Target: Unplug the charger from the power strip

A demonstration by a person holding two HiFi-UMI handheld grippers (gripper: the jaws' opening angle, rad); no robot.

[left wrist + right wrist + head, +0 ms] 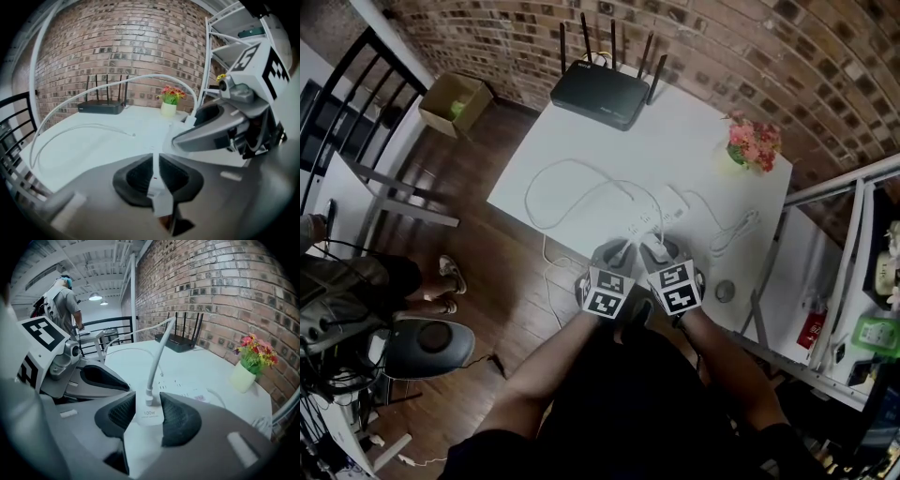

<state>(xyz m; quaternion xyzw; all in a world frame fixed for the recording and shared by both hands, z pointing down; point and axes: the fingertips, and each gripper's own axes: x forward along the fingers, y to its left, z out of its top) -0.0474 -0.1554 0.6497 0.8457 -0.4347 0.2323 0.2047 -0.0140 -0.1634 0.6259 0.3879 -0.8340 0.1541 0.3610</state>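
Note:
A white power strip [661,214] lies on the white table [694,131], near its front edge. My left gripper [619,251] is shut on the strip's near end, which shows as a thin white slab [157,187] between its pads in the left gripper view. A white charger block [149,417] stands plugged into the strip, and its white cable [157,357] arches up and away. My right gripper [148,408] has its pads against both sides of the charger. The two grippers sit side by side, almost touching.
A black router [600,94] with antennas stands at the table's far edge, with a flower pot [752,142] at the far right. Loose white cables [553,187] loop across the table. A metal shelf [853,281] is on the right, a cardboard box [455,103] on the floor, and a person [356,281] on the left.

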